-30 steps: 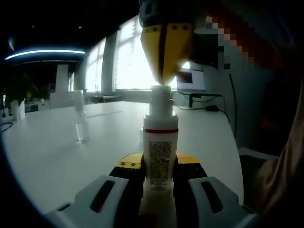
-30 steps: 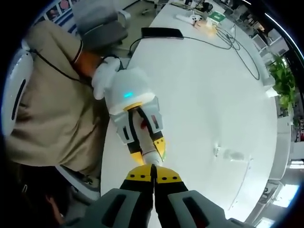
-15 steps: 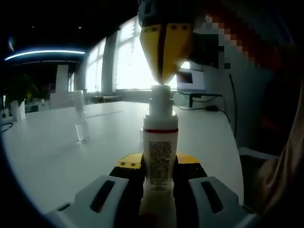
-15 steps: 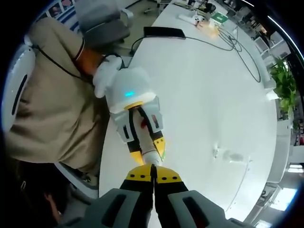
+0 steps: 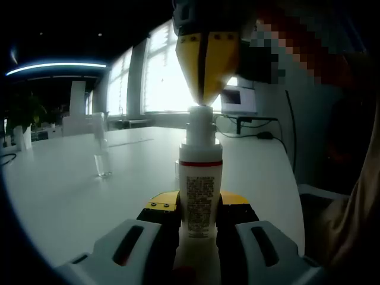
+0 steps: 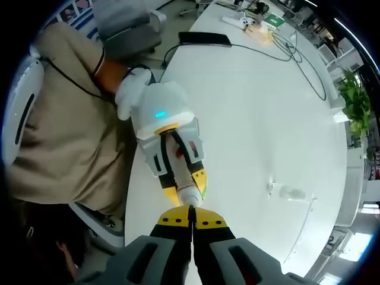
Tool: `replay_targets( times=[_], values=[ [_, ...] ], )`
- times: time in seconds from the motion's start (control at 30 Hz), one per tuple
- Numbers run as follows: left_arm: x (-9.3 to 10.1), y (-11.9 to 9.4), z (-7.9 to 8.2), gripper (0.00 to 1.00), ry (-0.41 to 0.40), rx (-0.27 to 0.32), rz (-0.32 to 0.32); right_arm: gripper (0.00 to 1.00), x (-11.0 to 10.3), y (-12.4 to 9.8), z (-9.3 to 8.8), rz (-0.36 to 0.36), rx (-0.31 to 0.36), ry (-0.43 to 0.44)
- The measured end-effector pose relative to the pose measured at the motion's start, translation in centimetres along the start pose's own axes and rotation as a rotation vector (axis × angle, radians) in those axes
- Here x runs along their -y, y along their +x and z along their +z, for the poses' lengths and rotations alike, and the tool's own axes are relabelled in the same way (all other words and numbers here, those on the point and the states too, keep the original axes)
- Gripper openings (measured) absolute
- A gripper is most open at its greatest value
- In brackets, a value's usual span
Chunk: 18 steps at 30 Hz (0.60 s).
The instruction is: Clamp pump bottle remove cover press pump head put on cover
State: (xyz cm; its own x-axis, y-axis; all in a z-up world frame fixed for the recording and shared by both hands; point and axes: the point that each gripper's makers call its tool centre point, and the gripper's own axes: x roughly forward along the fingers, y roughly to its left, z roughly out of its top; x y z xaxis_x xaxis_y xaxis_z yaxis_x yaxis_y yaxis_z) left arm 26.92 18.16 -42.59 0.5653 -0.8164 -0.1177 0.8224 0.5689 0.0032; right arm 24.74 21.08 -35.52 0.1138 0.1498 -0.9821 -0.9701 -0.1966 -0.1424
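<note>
A white pump bottle (image 5: 200,185) with a red band stands upright between the jaws of my left gripper (image 5: 199,215), which is shut on its body. My right gripper (image 5: 205,100) comes down from above, shut, its yellow tips resting on the pump head (image 5: 200,122). In the right gripper view, my right gripper (image 6: 191,215) points straight down onto the pump head (image 6: 190,196), with the left gripper (image 6: 178,178) below it, held by a gloved hand. The clear cover (image 5: 101,153) stands alone on the white table (image 5: 71,196), to the left of the bottle.
A person in a beige top (image 6: 59,136) sits at the table's edge, beside a grey chair (image 6: 124,27). A black flat device (image 6: 203,39), cables (image 6: 297,53) and a green item (image 6: 273,21) lie at the far end. A plant (image 6: 355,101) is beyond the table. A monitor (image 5: 239,100) is behind the bottle.
</note>
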Motion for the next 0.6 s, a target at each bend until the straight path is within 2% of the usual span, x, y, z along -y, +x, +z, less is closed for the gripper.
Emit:
replay_targets(
  times=[0.6],
  values=[
    [0.05,-0.03,0.00,0.14,0.002,0.000,0.001,0.00,-0.17,0.67,-0.22,0.015,-0.039,-0.006]
  ],
)
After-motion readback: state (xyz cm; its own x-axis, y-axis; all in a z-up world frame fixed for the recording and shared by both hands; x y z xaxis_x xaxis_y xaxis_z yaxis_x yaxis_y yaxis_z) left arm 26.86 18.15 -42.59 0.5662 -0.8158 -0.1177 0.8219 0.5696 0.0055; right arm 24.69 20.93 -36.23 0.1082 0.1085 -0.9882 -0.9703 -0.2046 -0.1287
